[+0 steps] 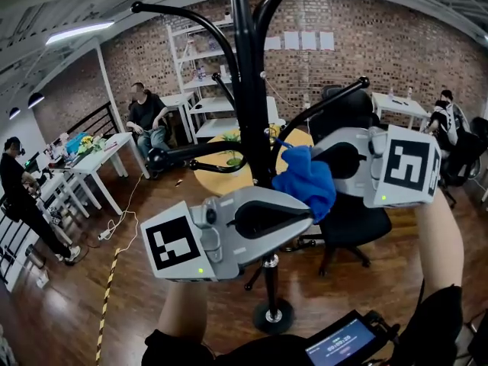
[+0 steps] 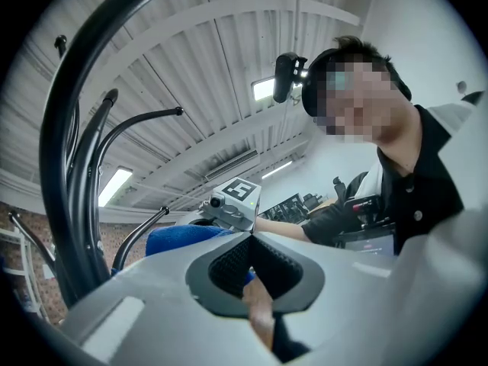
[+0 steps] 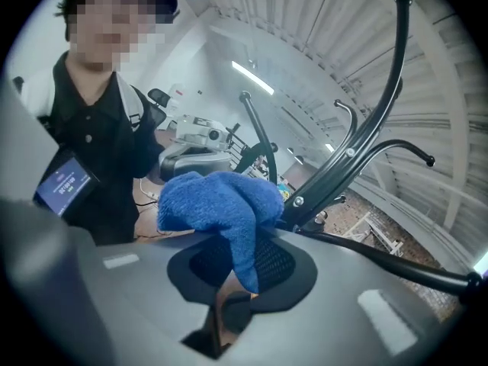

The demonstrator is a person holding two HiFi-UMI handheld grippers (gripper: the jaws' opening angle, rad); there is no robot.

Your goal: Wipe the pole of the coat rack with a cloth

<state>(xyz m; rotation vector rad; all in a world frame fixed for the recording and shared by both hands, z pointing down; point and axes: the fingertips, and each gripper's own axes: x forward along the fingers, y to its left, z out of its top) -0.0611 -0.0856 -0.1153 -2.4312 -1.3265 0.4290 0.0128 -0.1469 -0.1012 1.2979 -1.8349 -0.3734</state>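
Note:
The black coat rack pole (image 1: 245, 90) rises in the middle of the head view from a round base (image 1: 273, 316), with curved hook arms (image 1: 183, 15) branching off. My right gripper (image 1: 319, 165) is shut on a blue cloth (image 1: 306, 180), which bunches just right of the pole, touching or nearly touching it. In the right gripper view the cloth (image 3: 213, 200) drapes over the jaw tips, with a rack arm (image 3: 358, 147) behind it. Lower left of the cloth, my left gripper (image 1: 307, 218) is shut with nothing visibly held. From its own view the cloth (image 2: 179, 239) lies just beyond the tips.
A black office chair (image 1: 347, 204) stands right behind the rack, and a round wooden table (image 1: 221, 175) behind it to the left. White tables (image 1: 99, 155) and seated people line the left and right. Yellow-black tape (image 1: 107, 296) runs along the wooden floor. A screen device (image 1: 343, 345) hangs at my chest.

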